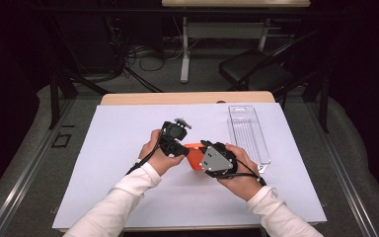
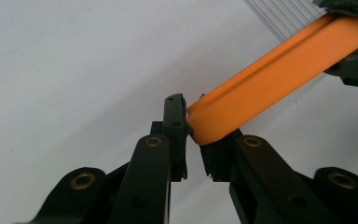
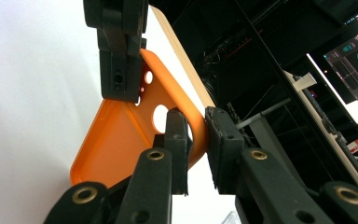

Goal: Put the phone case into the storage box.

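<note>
On the white sheet (image 1: 128, 163) covering the table (image 1: 187, 98), near its middle, an orange phone case (image 1: 193, 154) is held up between two hand-held grippers.

Item 1: orange phone case, soft-looking, with a round camera hole and smaller holes near one corner. It is lifted off the sheet and tilted, one edge in each gripper. In the left gripper view its rounded rim (image 2: 270, 79) runs diagonally up to the right; in the right gripper view its hollow inner face (image 3: 121, 144) is turned to the camera.

Item 2: left gripper (image 1: 173, 140), held in the person's left hand (image 1: 155, 153). Jaws narrow, clamped on the case's rim at one corner; the pads press the orange edge from both sides.

Item 3: right gripper (image 1: 217, 158), held in the right hand (image 1: 239, 170), grey three-cornered plate on top. Jaws narrow, pinching the case's side wall beside the round hole. The left gripper's jaws show above in this view, gripping the case's far corner.

Item 4: clear plastic package tray (image 1: 248, 133), lying flat on the sheet just right of the right gripper, apart from the case.

Item 5: black chair (image 1: 256, 69), on the floor beyond the table.
</note>
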Action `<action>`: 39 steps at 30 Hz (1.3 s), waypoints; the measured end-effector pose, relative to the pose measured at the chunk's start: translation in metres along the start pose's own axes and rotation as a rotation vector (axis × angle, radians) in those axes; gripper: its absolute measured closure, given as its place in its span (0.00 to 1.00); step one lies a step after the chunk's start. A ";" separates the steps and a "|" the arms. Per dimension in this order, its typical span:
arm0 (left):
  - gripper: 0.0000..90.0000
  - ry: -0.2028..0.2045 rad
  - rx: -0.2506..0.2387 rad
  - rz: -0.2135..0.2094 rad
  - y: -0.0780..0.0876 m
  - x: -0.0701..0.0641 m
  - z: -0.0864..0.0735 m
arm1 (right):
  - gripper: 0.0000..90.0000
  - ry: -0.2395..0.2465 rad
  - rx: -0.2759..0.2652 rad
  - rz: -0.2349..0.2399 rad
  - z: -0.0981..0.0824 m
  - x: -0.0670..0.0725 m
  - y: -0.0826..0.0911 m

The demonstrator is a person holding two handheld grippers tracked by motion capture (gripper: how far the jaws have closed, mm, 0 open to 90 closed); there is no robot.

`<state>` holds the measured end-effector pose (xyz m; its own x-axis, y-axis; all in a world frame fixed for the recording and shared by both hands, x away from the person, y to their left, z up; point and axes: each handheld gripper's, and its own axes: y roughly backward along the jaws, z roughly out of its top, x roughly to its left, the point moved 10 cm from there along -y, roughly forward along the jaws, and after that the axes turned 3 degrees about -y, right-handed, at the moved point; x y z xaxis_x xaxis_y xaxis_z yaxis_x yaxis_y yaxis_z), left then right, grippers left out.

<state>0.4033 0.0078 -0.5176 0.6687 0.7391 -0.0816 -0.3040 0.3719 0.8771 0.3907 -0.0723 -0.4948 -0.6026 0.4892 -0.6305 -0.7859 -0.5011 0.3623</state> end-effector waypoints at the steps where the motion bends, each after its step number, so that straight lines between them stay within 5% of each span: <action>1: 0.90 0.000 0.001 0.000 0.000 0.000 0.000 | 0.89 -0.003 0.002 0.001 0.000 0.000 0.000; 39: 0.85 -0.003 -0.030 0.002 0.002 0.002 0.004 | 0.89 -0.030 0.005 -0.020 0.002 -0.006 -0.001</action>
<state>0.4066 0.0078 -0.5136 0.6702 0.7381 -0.0784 -0.3254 0.3871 0.8627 0.3947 -0.0734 -0.4902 -0.5903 0.5201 -0.6172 -0.7986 -0.4871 0.3534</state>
